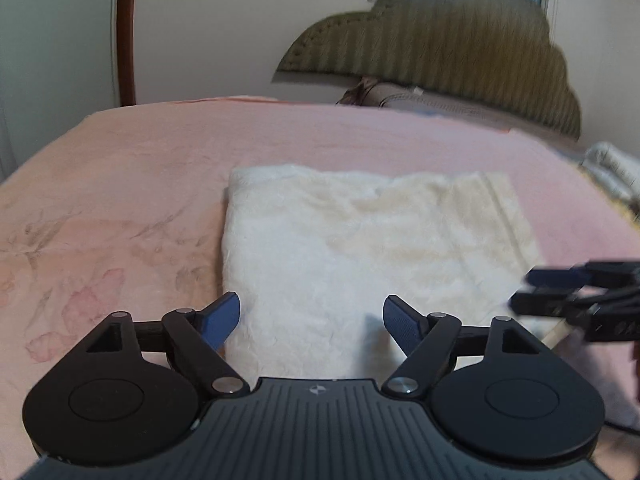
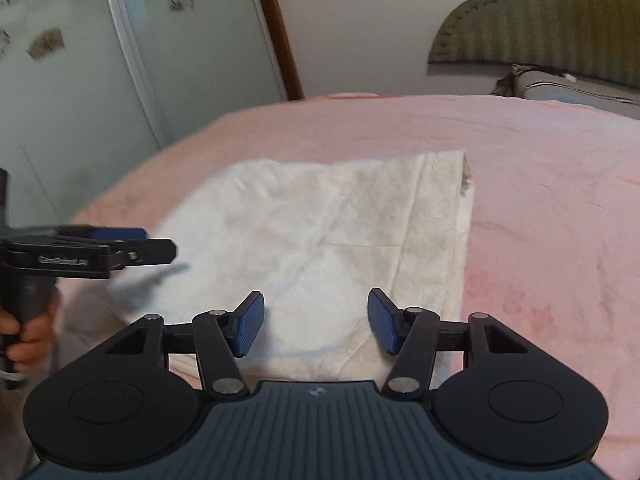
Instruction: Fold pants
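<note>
Right now both tools hang above the near edge of the work, and neither has hold of anything. Nearest in the left wrist view, the left gripper [image 1: 311, 322] has its blue pads spread wide, with bare cloth showing between them. Over at three o'clock in that view the right gripper [image 1: 532, 292] comes in side-on and blurred.

Its own camera settles it: the right gripper [image 2: 316, 322] is also parted wide, nothing between the pads. At nine o'clock there, the left gripper [image 2: 160, 246] appears edge-on, a hand [image 2: 28, 336] wrapped round its grip.

Just beyond the fingertips lie the pants [image 1: 372, 256], cream and fleecy, already doubled into a compact, roughly square packet, flat on the pink bedspread [image 1: 120, 200]. In the right wrist view the pants [image 2: 328, 232] show a hemmed, open end along the edge toward one o'clock.

Farther off, at twelve to one o'clock, a green headboard [image 1: 440, 40] stands against the wall.

My read: the folding looks nearly finished, with the grippers let go after a fold. If another fold is wanted, the next move calls for both to drop onto the near edge, pinch every layer together, and carry it evenly toward twelve o'clock.
</note>
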`<move>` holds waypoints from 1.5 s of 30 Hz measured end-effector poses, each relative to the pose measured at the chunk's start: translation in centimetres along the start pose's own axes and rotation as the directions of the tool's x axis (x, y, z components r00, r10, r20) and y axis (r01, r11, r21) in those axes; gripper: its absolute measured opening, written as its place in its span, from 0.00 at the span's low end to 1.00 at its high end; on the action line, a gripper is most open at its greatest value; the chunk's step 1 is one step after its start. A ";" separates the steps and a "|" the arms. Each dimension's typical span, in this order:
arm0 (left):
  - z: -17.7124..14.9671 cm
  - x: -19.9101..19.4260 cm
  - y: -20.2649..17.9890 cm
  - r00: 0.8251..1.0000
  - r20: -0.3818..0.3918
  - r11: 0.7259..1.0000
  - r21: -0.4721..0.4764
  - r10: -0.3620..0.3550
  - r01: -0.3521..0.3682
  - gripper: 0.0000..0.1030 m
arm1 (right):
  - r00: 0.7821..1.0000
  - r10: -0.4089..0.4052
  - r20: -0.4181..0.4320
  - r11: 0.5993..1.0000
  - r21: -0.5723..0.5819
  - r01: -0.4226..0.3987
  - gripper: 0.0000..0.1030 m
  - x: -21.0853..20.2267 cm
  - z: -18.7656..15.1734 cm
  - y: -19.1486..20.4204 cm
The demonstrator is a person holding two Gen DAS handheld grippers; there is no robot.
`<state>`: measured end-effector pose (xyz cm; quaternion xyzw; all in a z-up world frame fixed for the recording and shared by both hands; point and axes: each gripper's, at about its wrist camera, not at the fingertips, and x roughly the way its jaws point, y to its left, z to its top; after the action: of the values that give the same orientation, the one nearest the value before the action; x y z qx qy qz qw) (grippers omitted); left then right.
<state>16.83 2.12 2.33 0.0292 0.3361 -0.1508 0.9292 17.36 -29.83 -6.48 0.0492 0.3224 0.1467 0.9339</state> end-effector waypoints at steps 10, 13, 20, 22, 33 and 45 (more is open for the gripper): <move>-1.9 -0.5 -3.0 0.991 0.054 0.985 0.118 0.119 -0.125 0.96 | 0.999 -0.006 0.038 1.000 0.011 0.005 0.55 0.1 -1.5 2.3; -1.9 -0.9 -3.4 0.989 0.051 0.983 0.112 0.138 -0.143 0.96 | 0.996 -0.066 0.059 0.998 0.013 0.065 0.60 -0.8 -1.6 3.7; -2.5 -2.1 -3.8 0.988 0.036 0.985 0.079 0.153 -0.156 0.97 | 0.987 -0.129 0.091 0.991 -0.009 0.130 0.77 -2.1 -2.6 6.4; -2.7 -2.5 -3.8 0.988 0.033 0.986 0.060 0.154 -0.156 0.97 | 0.988 -0.132 0.085 0.991 0.000 0.133 0.78 -2.3 -3.0 6.9; -4.5 -5.3 -3.6 0.987 -0.030 0.987 -0.014 0.159 -0.159 1.00 | 0.982 -0.183 0.057 0.983 0.014 0.182 0.89 -3.5 -5.3 8.6; -7.1 -5.7 -3.3 0.985 -0.091 0.989 -0.017 0.144 -0.146 0.99 | 0.978 -0.209 0.024 0.978 -0.006 0.209 0.92 -4.3 -7.0 9.9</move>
<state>7.33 1.58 0.66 0.0495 0.3760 -0.0776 0.9220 7.42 -21.72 -7.63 0.0128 0.3144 0.0485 0.9480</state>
